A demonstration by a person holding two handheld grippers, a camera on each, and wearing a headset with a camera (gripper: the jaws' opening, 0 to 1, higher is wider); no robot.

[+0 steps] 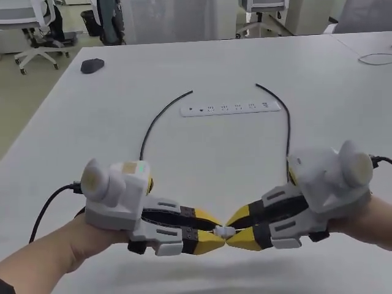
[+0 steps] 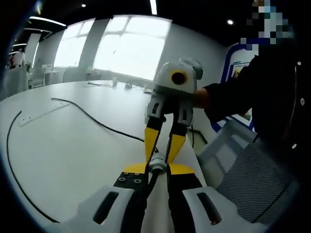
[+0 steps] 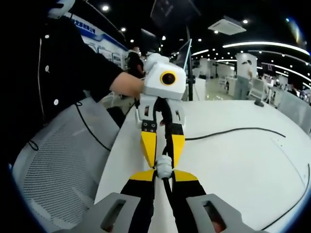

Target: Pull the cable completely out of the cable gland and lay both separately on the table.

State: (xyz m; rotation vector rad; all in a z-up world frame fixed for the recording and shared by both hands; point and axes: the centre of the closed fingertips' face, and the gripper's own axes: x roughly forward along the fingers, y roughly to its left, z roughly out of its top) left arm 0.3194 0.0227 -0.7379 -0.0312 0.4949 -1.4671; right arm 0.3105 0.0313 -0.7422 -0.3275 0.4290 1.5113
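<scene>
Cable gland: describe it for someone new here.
Over the white table, nearest the camera, the left gripper and right gripper meet tip to tip. Between their yellow jaws sits the cable gland: a small white fitting, unlike the black cable lengths behind.

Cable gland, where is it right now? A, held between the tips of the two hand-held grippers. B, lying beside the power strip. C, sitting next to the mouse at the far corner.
A: the small white cable gland sits pinched where the left hand-held gripper and the right hand-held gripper meet tip to tip.
</scene>
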